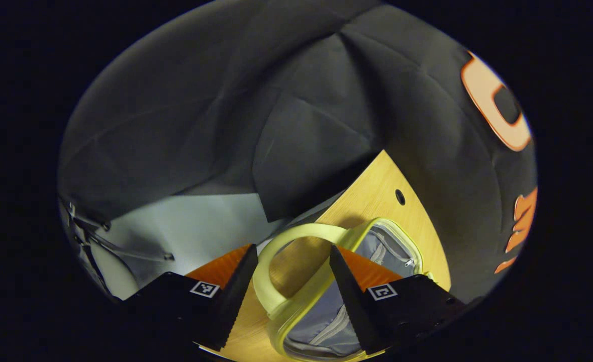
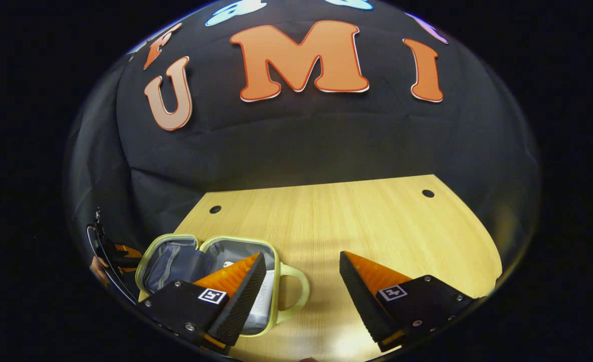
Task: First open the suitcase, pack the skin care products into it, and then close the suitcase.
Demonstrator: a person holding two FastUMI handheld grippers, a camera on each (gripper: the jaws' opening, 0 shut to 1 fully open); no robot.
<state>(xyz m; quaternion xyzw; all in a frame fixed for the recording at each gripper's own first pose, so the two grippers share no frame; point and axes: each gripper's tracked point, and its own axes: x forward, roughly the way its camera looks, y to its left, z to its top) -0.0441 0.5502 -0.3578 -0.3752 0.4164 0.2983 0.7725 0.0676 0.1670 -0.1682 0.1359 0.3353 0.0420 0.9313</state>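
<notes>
Fingers first: my left gripper [image 1: 290, 281] has its jaws spread wide with nothing pinched between them, and sitting right in that gap is the pale green handle [image 1: 281, 251] of the little suitcase [image 1: 383, 232]. Neither finger looks to be pressing on the loop, so I'd call it lined up rather than grabbed, which makes sense if I want to use that handle to steady the case or swing a half over. My right gripper [image 2: 301, 281] is also wide open and empty, hovering over bare wooden table [image 2: 357, 221] just right of the case, so it's basically parked out of the way. In the right gripper view the suitcase [image 2: 211, 244] lies open flat near the table's left side, both halves showing grey lining, handle [image 2: 296, 286] sticking out toward my right gripper. Inside the nearer half there's a white tube [image 2: 262, 301], which I take to be one of the skin care products, partly hidden behind my finger, so I can't tell how many items are in there. No other products are lying on the table where I can see, so my guess is packing is about done and closing the lid comes next. Beyond all that is the booth's black cloth wall [image 2: 296, 141].
</notes>
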